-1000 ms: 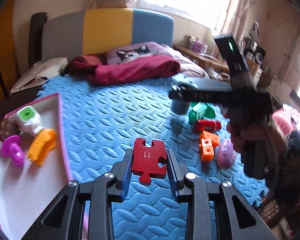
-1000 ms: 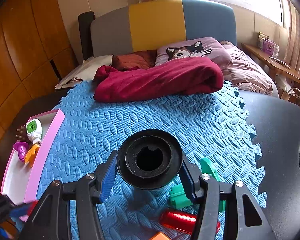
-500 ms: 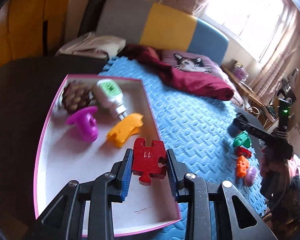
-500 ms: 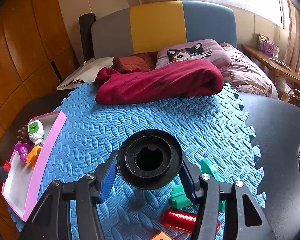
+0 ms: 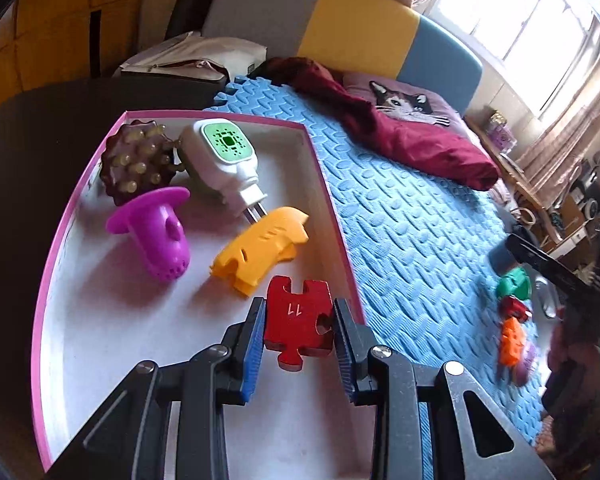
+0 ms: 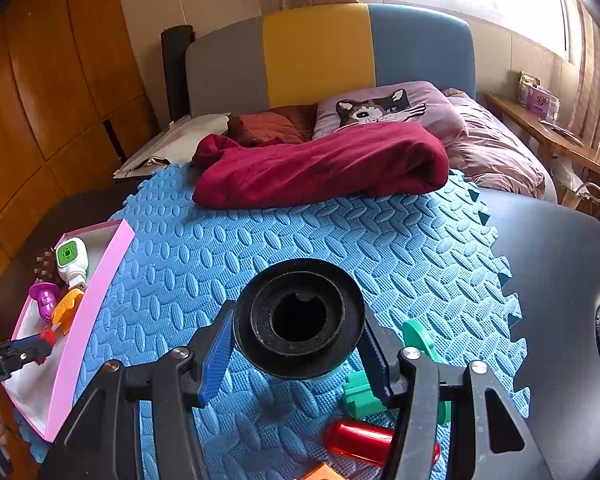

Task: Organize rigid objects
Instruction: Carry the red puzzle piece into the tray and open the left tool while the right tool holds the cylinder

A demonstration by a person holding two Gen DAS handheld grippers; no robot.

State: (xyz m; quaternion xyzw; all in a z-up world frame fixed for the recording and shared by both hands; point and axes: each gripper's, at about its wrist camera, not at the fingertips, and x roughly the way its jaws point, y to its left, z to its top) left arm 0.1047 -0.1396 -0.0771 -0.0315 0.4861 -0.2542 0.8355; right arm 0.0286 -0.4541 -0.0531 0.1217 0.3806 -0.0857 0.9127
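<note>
Blue mat [image 6: 340,232] lying over dark bench | left tongs [image 5: 299,330] clamping red puzzle piece [image 5: 298,318] above pink tray [image 5: 52,256], near orange toy [image 5: 260,250] | right tongs [image 6: 296,344] gripping black ring [image 6: 298,316] over mat, green toy [image 6: 360,394] and red cylinder [image 6: 360,438] lying beneath

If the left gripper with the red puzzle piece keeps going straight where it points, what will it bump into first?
Probably the white floor of the pink tray. The left gripper points down over it, near the orange toy. The red puzzle piece between its jaws would likely touch first, though depth is hard to judge.
</note>
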